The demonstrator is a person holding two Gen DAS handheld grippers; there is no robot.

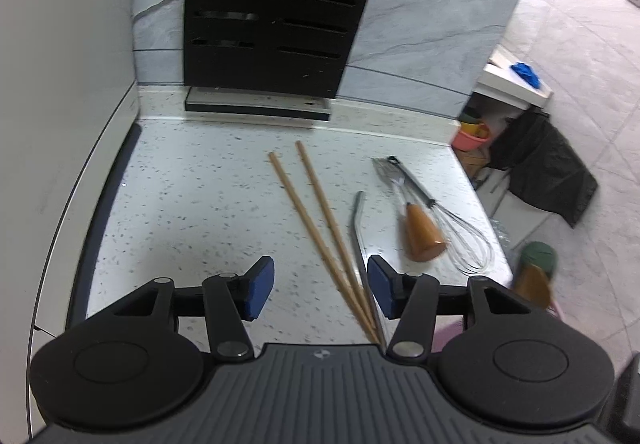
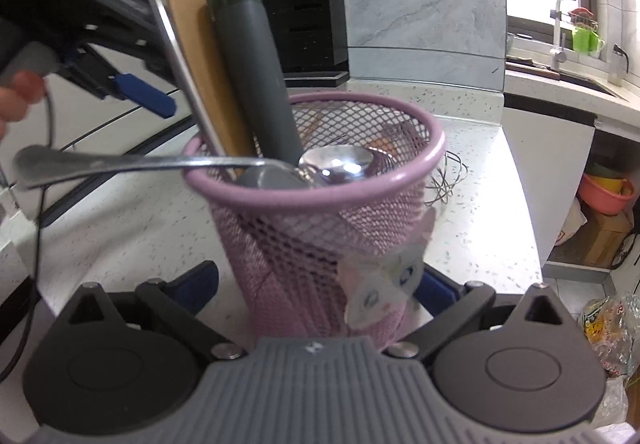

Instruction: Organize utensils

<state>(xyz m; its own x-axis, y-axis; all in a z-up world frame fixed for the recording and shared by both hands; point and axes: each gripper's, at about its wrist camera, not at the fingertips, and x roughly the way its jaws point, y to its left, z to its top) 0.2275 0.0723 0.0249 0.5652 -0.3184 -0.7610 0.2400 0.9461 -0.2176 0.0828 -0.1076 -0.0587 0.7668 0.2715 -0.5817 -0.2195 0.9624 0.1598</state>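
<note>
Left wrist view, desk edges: the speckled white desk (image 1: 192, 195) ends at a wall on the left, a raised back ledge under a black slotted rack (image 1: 276, 3), and an open drop to the floor on the right.
Left wrist view, open room: bare desk lies left of the chopsticks (image 1: 316, 224); every loose utensil lies right of them.
Left wrist view, left claw: the left claw (image 1: 320, 290) is open, blue pads apart, nothing pressed between them.
Left wrist view, chopsticks: two wooden sticks lie flat, long axis running from the claw toward the rack, near ends touching between the pads, far ends spread.
Left wrist view, other utensils: just right of the chopsticks lies a bent metal straw (image 1: 360, 240), roughly parallel to them; further right a wooden-handled fork (image 1: 416, 224) and a wire whisk (image 1: 448, 219), loops toward the desk's right edge.
Left wrist view, writing: none readable.
Right wrist view, right claw: the right claw (image 2: 316, 292) stands wide open on either side of the pink mesh cup (image 2: 320, 228); whether the pads touch it I cannot tell.
Right wrist view, cup contents: a dark green handle (image 2: 256, 71), a wooden handle (image 2: 204, 63) and a metal handle (image 2: 180, 71) stand upright, leaning left; a metal spoon (image 2: 160, 161) lies across the rim, bowl inside, handle pointing left.
Right wrist view, label: a crumpled sticker (image 2: 384, 280) on the cup's base, print unreadable.
Right wrist view, edges: the desk's open edge is right of the cup.
</note>
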